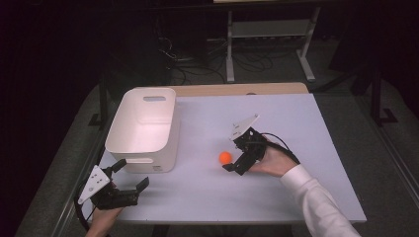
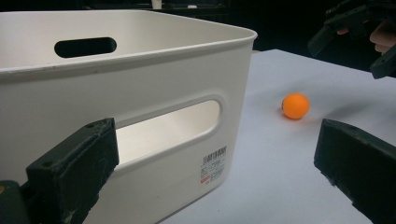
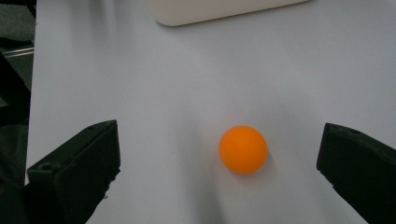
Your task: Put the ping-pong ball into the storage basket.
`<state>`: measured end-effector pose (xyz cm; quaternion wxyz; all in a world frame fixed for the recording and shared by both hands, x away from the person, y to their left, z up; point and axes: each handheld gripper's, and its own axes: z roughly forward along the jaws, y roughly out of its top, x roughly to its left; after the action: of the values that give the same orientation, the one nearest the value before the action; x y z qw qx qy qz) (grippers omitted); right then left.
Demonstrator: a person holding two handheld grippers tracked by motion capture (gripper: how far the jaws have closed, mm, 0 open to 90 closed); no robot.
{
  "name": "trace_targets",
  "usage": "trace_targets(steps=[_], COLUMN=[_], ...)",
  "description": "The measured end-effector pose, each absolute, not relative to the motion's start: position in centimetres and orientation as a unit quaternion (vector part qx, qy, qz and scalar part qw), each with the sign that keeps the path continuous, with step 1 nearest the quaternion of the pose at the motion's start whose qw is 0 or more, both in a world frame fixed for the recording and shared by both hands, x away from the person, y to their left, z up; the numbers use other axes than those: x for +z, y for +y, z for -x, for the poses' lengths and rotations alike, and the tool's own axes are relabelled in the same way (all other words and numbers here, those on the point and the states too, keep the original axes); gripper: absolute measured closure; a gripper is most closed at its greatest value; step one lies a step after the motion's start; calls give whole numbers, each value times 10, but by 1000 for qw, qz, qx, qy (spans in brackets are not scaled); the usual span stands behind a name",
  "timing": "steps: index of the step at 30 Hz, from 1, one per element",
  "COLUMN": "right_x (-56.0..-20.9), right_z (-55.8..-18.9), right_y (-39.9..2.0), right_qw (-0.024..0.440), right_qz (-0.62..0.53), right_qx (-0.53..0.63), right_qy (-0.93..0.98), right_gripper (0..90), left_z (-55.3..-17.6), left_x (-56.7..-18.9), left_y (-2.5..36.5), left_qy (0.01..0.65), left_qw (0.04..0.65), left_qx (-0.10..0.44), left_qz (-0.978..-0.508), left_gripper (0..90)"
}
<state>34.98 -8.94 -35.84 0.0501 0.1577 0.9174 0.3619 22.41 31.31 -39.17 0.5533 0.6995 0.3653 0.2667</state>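
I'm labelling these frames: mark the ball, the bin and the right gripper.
ball (image 3: 243, 149): right gripper view, middle of its orange surface.
bin (image 1: 167, 143): high view, its outer right wall.
right gripper (image 1: 236, 154): high view, midway between its open fingertips.

Work surface (image 1: 296, 128), high view: a rectangular top covered in pale lilac-white, with a strip of bare light wood along its far edge at 12 o'clock. Two items rest directly on it. A white plastic storage bin (image 1: 143, 129) with rounded corners and slotted handles stands at about 9 to 10 o'clock, open side up; a small printed label sits low on its near wall. An orange ping-pong ball (image 1: 226, 157) lies just past centre toward 5 o'clock, apart from the bin and casting a faint shadow. The rest of the covering is bare, from 12 through 3 to 6 o'clock.
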Motion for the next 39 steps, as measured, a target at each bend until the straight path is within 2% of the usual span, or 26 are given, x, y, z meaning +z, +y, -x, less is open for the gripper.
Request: trace_targets(steps=[39], right_x=[-385], right_z=[-367], right_y=[-70], right_qw=[16], right_qz=[-141], right_qx=[321], right_qy=[936], right_gripper=[0], left_z=[-224], left_x=[-392], left_y=[312], left_qy=[358], left_qw=[548], left_qx=[268], left_qz=[-707], left_gripper=[0])
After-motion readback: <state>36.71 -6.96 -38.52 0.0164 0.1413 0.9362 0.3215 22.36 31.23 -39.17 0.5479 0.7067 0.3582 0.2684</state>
